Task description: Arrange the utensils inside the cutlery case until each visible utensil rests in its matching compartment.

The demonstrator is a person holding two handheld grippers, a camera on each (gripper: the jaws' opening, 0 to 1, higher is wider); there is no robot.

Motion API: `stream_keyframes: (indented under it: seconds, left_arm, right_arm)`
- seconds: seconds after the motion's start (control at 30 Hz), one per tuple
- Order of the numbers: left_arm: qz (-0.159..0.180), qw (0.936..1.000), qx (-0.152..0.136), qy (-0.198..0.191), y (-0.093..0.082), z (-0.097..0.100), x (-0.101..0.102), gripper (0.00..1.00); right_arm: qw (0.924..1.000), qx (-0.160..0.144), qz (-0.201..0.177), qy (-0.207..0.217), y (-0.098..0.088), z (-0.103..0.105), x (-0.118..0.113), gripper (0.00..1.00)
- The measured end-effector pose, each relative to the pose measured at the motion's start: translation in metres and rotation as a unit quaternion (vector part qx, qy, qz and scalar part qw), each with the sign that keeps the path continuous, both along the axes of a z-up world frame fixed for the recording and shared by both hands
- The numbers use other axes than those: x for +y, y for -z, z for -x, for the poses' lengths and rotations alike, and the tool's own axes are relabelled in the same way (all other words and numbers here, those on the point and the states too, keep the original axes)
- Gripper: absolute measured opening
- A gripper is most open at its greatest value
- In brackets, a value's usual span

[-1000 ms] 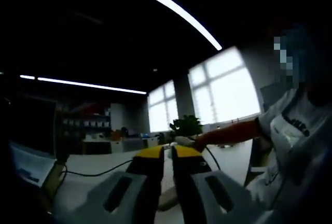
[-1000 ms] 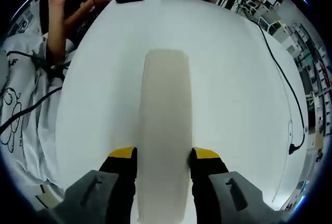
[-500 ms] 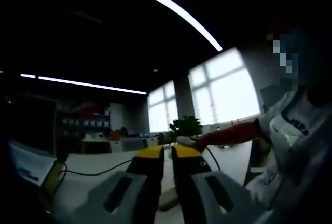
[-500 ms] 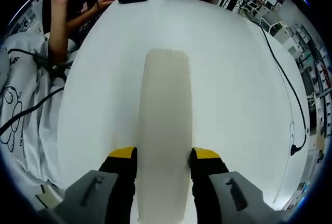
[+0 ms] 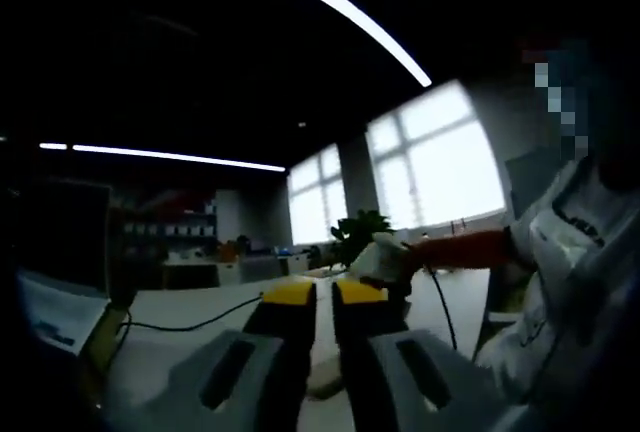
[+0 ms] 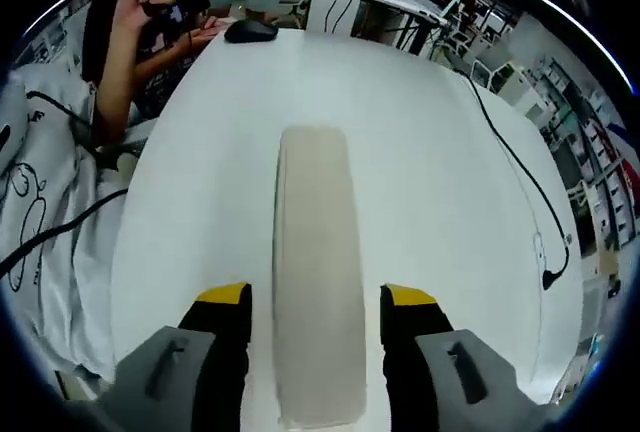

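My right gripper [image 6: 312, 297] stands open astride the long beige cutlery case [image 6: 315, 272] mid white table [image 6: 420, 152]; my left gripper [image 5: 315, 292] is nearly closed, empty.

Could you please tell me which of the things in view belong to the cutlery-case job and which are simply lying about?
Belonging to the job:
- closed beige cutlery case, lying flat on the white table
- right gripper, jaws open either side of the case
- left gripper, jaws nearly together

Lying about:
- black mouse
- black cable
- potted plant
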State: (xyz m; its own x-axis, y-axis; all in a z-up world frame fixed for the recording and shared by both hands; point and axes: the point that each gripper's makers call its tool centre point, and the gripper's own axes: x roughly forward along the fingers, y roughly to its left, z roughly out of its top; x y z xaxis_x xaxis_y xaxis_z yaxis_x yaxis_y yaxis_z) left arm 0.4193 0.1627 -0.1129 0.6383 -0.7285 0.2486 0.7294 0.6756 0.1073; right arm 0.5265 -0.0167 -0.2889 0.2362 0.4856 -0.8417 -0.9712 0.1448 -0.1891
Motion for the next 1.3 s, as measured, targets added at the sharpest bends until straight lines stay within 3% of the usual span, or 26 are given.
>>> stream_keyframes:
  seconds: [0.17,0.27,0.43,0.63,0.83,0.9,0.93,1.03,1.17,1.3]
  left_arm:
    - [-0.009,0.9999,0.000,-0.010,0.005,-0.006,-0.001,0.06]
    - [-0.010,0.9999,0.005,-0.007,0.008,-0.009,-0.006,0.07]
    - [-0.016,0.9998,0.009,-0.006,0.012,-0.010,-0.010,0.08]
    - [-0.011,0.9998,0.013,-0.012,0.016,-0.017,-0.007,0.08]
    - [-0.004,0.9996,0.020,-0.019,0.021,-0.025,-0.003,0.09]
    - [-0.004,0.9994,0.024,-0.022,0.024,-0.027,0.000,0.09]
    - [-0.006,0.9993,0.026,-0.026,0.025,-0.028,0.001,0.09]
    - [0.001,0.9989,0.027,-0.037,0.024,-0.029,0.011,0.09]
    - [0.009,0.9989,0.028,-0.038,0.023,-0.028,0.013,0.09]
    - [0.003,0.9987,0.025,-0.045,0.024,-0.028,0.015,0.09]
  right_arm:
    - [0.9948,-0.043,-0.082,0.040,-0.028,0.003,-0.015,0.49]
    - [0.9867,-0.083,-0.122,0.068,-0.044,-0.001,-0.030,0.46]
    - [0.9706,-0.108,-0.187,0.107,-0.064,0.001,-0.051,0.43]
    - [0.9356,-0.126,-0.286,0.165,-0.091,0.009,-0.076,0.38]
    - [0.8814,-0.151,-0.384,0.229,-0.113,0.017,-0.109,0.36]
    - [0.8740,-0.157,-0.391,0.242,-0.112,0.020,-0.120,0.36]
    - [0.8627,-0.176,-0.401,0.253,-0.116,0.021,-0.128,0.35]
    - [0.8436,-0.194,-0.418,0.276,-0.120,0.024,-0.144,0.33]
    - [0.8064,-0.211,-0.460,0.305,-0.133,0.028,-0.168,0.31]
    - [0.7903,-0.212,-0.477,0.321,-0.133,0.034,-0.182,0.31]
